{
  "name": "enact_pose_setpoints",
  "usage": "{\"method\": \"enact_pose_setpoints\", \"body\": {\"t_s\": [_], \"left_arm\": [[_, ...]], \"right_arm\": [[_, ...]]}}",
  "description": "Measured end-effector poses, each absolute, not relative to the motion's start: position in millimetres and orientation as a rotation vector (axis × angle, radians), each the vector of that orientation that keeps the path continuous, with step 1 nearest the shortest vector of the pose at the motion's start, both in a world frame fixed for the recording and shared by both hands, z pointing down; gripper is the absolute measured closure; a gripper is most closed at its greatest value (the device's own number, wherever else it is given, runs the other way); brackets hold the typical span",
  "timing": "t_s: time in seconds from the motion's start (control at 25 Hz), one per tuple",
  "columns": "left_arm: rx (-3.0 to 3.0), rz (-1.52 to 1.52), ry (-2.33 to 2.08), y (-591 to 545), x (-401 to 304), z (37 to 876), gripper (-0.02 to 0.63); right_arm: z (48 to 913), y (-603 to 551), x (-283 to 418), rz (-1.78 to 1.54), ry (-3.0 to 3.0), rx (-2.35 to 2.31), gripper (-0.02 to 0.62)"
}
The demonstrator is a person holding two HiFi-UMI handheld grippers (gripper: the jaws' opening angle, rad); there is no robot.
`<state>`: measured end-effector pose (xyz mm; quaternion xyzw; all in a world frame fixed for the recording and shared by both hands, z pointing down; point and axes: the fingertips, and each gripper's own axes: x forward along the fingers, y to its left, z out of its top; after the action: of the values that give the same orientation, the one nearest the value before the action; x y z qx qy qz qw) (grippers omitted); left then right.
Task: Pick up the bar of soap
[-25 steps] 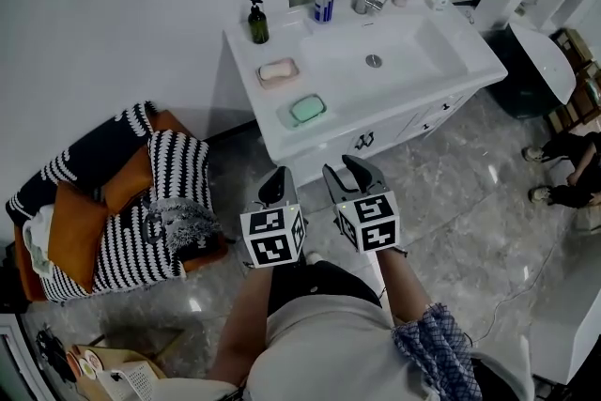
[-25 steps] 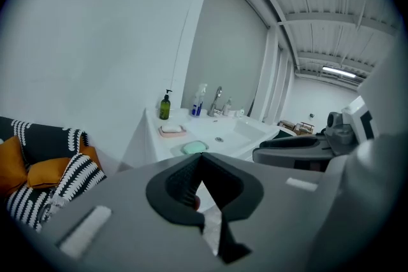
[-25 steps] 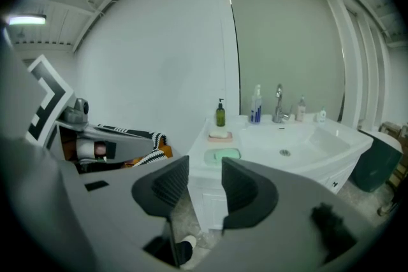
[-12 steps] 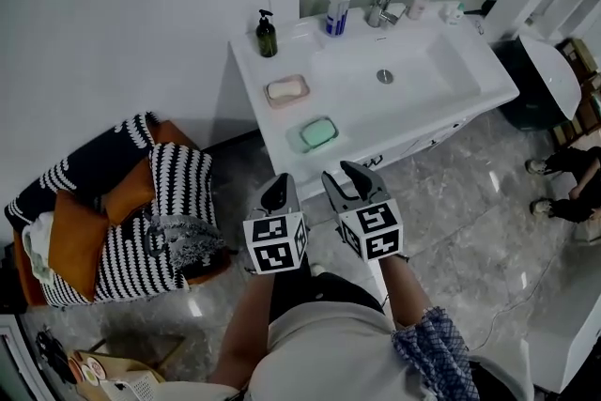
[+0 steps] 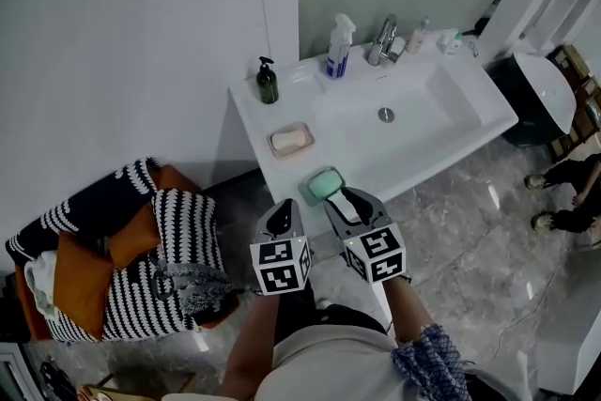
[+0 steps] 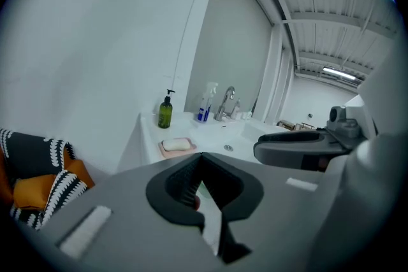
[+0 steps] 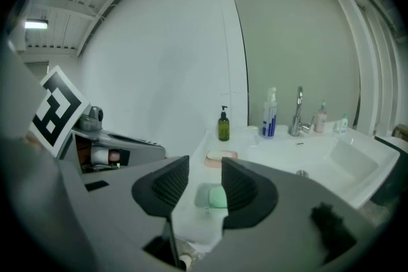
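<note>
A white soap bar [image 5: 291, 140] lies in a pink dish on the left side of the white vanity top [image 5: 254, 113]. Nearer the front edge, a green soap bar [image 5: 326, 183] rests in a green dish. In the head view my right gripper [image 5: 346, 196] hovers just before that green dish and partly covers it. Its jaws stand open and empty, and the right gripper view shows the green soap [image 7: 217, 196] through the gap of the right gripper [image 7: 204, 166], with the pink dish [image 7: 221, 155] beyond. My left gripper [image 5: 285, 209] hangs beside it, shut and empty, short of the vanity. The left gripper [image 6: 201, 157] faces the white soap [image 6: 177, 144].
A green pump bottle [image 5: 269, 82], a spray bottle [image 5: 338, 47], a faucet [image 5: 385, 38] and small bottles line the back of the sink. A chair with striped and orange cushions [image 5: 141, 249] stands at the left. A person's feet [image 5: 563, 192] are at the right.
Both grippers have come closer to the vanity. The right gripper's tips now overlap the green soap dish in the head view. The jaws have not changed.
</note>
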<state>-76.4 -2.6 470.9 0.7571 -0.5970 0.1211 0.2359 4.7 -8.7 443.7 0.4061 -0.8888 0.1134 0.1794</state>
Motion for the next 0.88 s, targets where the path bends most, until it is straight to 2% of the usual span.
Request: {"method": "enact_pose_setpoints", "body": {"t_s": [0.44, 0.88], "left_arm": [[2.092, 0.326, -1.610, -55, -106, 468, 0.598], [2.128, 0.356, -1.565, -92, -131, 473, 0.597]], "right_arm": [[430, -68, -24, 0.267, -2.525, 1.136, 0.444], [439, -100, -66, 0.176, -2.521, 0.891, 0.437]]}}
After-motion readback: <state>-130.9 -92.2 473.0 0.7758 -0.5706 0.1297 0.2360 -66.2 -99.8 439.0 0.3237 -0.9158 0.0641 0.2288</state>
